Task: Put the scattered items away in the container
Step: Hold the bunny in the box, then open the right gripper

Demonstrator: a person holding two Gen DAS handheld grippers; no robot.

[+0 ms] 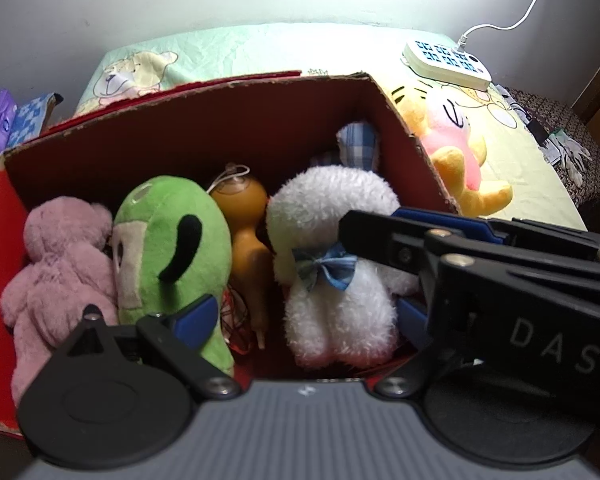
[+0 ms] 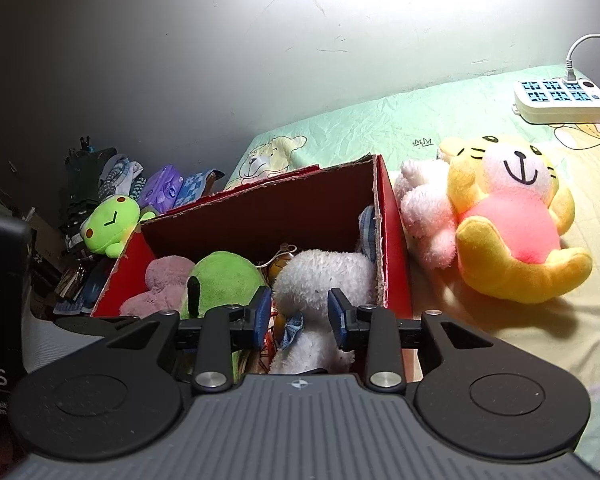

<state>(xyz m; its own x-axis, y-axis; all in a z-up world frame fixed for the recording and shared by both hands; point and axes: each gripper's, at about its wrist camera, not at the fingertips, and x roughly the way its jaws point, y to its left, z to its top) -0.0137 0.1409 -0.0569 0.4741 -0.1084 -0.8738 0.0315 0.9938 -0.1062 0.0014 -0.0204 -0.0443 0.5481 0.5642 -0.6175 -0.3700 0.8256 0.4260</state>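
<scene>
- Right wrist view showed the right gripper (image 2: 299, 316) part-open astride the white plush (image 2: 324, 276) in the red box (image 2: 392, 240), not squeezing.
- Left gripper (image 1: 304, 312) gaped wide, empty.
- Yellow tiger (image 2: 512, 232) lay outside; a withdrawing finger might snag the plush out.

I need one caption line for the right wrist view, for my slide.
Right tool astride the white plush in the red box; yellow tiger plush lies outside on the bed.
</scene>
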